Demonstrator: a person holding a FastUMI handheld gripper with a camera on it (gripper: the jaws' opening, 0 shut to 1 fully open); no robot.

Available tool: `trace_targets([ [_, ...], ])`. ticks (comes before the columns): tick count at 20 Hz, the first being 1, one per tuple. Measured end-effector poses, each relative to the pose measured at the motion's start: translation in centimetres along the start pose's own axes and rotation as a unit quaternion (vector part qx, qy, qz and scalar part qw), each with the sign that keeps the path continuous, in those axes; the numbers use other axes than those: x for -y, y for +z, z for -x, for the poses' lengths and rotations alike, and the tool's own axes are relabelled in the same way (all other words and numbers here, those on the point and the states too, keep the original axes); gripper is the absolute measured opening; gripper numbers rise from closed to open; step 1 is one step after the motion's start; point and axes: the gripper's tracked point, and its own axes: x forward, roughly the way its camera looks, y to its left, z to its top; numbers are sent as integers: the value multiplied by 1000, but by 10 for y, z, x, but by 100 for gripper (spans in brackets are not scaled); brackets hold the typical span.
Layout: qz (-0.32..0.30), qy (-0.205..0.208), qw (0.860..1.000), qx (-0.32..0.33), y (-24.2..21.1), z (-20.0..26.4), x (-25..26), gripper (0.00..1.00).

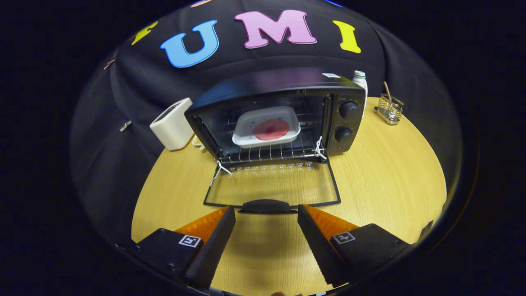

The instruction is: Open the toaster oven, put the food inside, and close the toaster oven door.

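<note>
A black toaster oven (279, 115) holds a white tray (266, 127) with a red disc (271, 129). Left of it, a cream box (172, 123). Beneath, a pale wood-grain table (386, 181). Before it, orange-and-black fingers (213, 230), spread apart.

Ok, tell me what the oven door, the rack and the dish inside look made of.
Oven door: clear glass in a black frame; the wood tabletop shows through.
Rack: bare metal wire, shiny.
Dish: white, smooth, probably ceramic or enamel; can't tell which.
The open tongs hover just before the door handle.
</note>
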Motion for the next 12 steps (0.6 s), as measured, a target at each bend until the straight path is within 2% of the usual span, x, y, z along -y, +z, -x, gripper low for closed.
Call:
trace_targets([
  [5,33,-33,998,-41,-26,-31,10,99],
  [12,19,-64,994,-82,-46,-59,3,99],
])
